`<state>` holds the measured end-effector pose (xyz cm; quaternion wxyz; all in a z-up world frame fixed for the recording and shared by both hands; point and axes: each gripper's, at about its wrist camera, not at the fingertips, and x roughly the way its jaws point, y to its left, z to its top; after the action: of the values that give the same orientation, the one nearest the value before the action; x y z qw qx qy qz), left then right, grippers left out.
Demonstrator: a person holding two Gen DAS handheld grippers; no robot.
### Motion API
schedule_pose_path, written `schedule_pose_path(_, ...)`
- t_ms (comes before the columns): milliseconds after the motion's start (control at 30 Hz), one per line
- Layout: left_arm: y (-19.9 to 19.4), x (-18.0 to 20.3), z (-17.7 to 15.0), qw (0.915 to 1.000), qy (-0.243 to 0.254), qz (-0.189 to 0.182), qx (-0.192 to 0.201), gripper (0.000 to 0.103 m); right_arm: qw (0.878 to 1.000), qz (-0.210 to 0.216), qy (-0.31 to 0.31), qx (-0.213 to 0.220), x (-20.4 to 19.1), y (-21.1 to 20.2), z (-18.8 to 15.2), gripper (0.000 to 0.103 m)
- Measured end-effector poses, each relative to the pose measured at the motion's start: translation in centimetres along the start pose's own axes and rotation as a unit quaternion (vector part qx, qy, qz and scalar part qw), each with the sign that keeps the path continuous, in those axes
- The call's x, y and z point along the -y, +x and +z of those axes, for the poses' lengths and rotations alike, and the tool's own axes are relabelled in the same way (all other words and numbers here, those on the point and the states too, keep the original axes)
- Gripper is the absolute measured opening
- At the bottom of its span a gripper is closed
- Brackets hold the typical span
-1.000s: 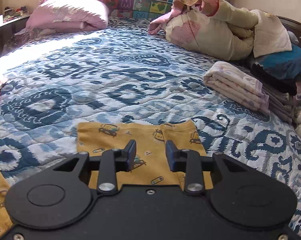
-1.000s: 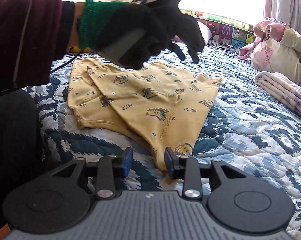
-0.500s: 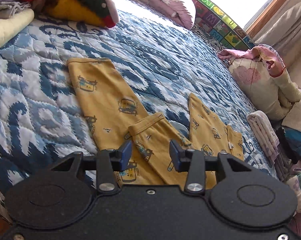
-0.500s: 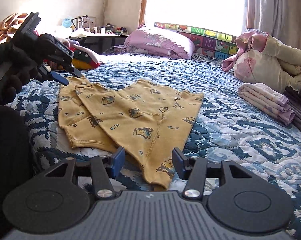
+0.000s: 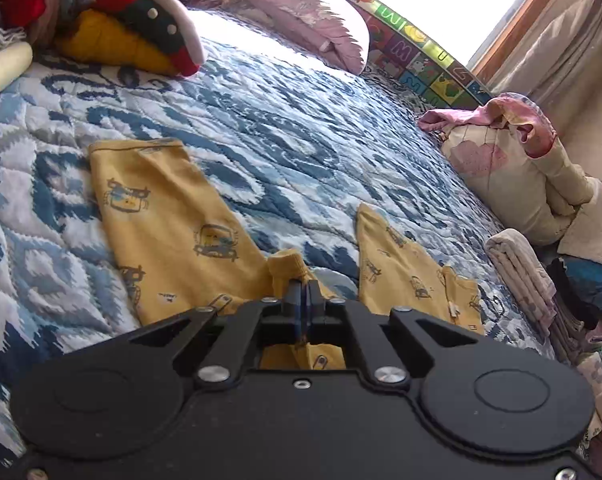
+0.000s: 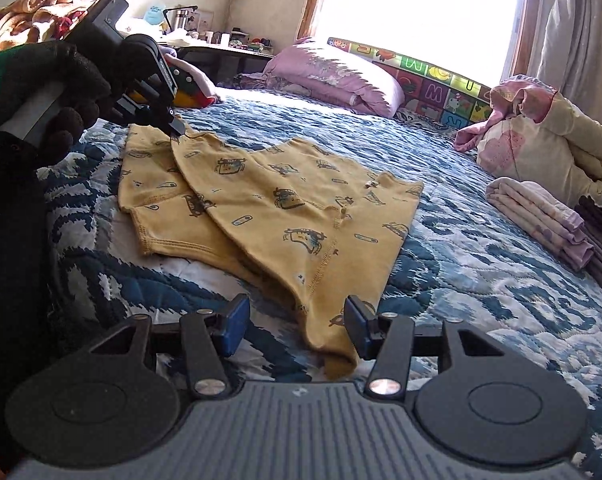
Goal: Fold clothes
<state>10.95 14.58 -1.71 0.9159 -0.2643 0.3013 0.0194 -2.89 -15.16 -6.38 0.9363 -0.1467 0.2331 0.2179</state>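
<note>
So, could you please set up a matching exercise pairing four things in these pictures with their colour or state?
Things:
1. left claw
2. right claw
3. pillow
4. quilt

Colour or state:
A. pink, at the head of the bed
B. open, astride the garment's near corner
C. blue and white pattern
D. shut on a fold of the yellow garment

Pairs: 1-D, 2-B, 3-A, 4-C

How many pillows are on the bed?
1: the pink pillow lies at the head of the bed, beside the alphabet mat under the window. The bedding piles may hide more.
</note>
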Motion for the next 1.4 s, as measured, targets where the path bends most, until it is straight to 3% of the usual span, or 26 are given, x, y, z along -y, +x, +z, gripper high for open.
schedule_pose_path(167,-0.3,5.2,2.0,0.999,0.031,-0.029,0.016,0.0,1.0,0.006,0.001,0.005,0.1,0.3,0.2,0.052)
schedule_pose_path(400,2.5,12.2,3.8,0.996,0.055,-0.069,0.012,0.0,1.0,0.014,0.02,0.015,0.8,0.1,0.4,0.047)
schedule_pose_path(633,6.6,17.2,3.9,0.9941,0.058,-0.092,-0.008,0.0,0.999,0.024,0.043,0.015,2.0,-0.1,0.0,0.034)
schedule_pose_path(867,11.9,20.2,2.8,0.9934,0.078,-0.078,-0.032,0.0,0.995,0.042,0.092,0.008,3.5,0.2,-0.2,0.015)
schedule_pose_path(1167,16.4,21.3,1.0,0.992,0.101,-0.05,-0.057,0.0,0.97,0.091,0.227,-0.005,6.6,0.8,-1.2,0.008)
schedule_pose_path(1400,18.9,22.3,0.2,0.9888,0.128,-0.031,-0.069,0.0,0.939,0.104,0.326,-0.008,9.0,1.3,-2.3,0.008)
